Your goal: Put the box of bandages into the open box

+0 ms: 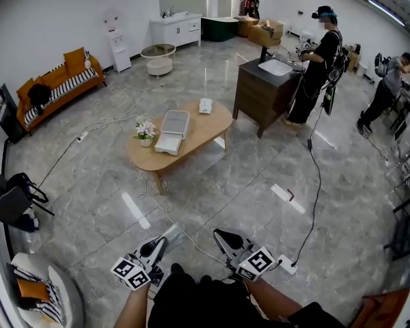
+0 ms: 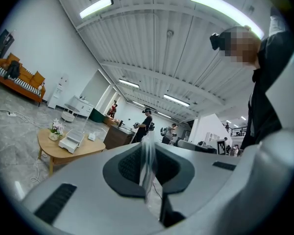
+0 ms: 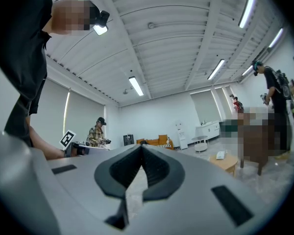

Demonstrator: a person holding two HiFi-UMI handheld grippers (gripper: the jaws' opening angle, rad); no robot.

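My left tongs [image 1: 168, 238] and right tongs [image 1: 223, 237] closed, empty; well ahead, bandage box [image 1: 205, 105] lies lengthwise away, beyond open box [image 1: 173, 131].

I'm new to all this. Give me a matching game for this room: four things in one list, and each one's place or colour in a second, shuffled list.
Things:
1. open box
2. box of bandages
3. flowers
4. sofa

Places:
A. orange, against the left wall
B. far edge of the table, apart from the other things
C. middle of the table, lying open
D. left side of the table, next to the open box

Pairs: 1-C, 2-B, 3-D, 4-A
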